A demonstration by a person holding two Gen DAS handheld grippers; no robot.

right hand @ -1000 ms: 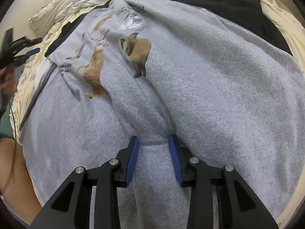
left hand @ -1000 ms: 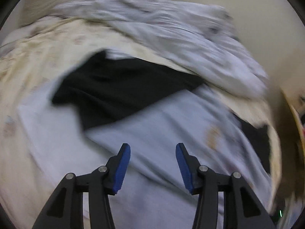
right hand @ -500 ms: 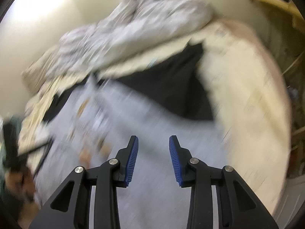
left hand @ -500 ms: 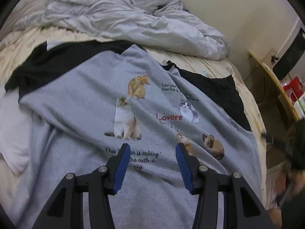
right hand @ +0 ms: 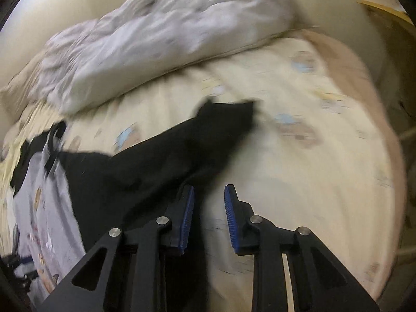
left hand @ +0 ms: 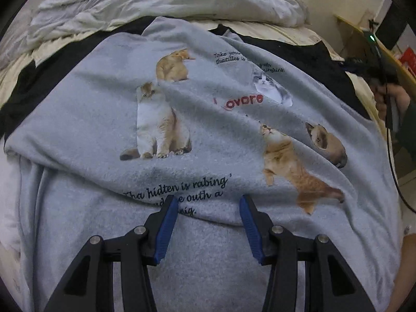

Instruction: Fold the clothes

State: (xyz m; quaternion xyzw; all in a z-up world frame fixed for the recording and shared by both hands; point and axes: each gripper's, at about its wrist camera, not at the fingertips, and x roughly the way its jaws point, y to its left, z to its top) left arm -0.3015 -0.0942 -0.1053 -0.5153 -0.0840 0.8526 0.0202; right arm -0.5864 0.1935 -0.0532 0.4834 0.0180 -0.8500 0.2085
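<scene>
I'm looking down on the bed (right hand: 299, 161), its cream printed sheet taking up most of the right wrist view, with a rumpled white duvet (left hand: 161, 0) heaped along the far side. Spread across the sheet is the grey cat-print sweatshirt (left hand: 208, 135), print side up and lying open rather than folded, with slack ridges running across it; it rests on top of a black garment (right hand: 145, 166) whose edges stick out at the far side and to the right. I judge the sweatshirt soft, fleecy and fairly light: it will drape and sag, not hold a line, and the layer beneath may drag along with it. I would pinch it at a hem, shoulder seam or sleeve edge, where the fabric doubles, not on the flat middle. My left gripper (left hand: 208, 202) hovers over the lower print with its 2 jaws wide apart, holding nothing. My right gripper (right hand: 209, 195) sits over the black garment's edge, jaws narrowly parted and empty, though that view is blurred.
</scene>
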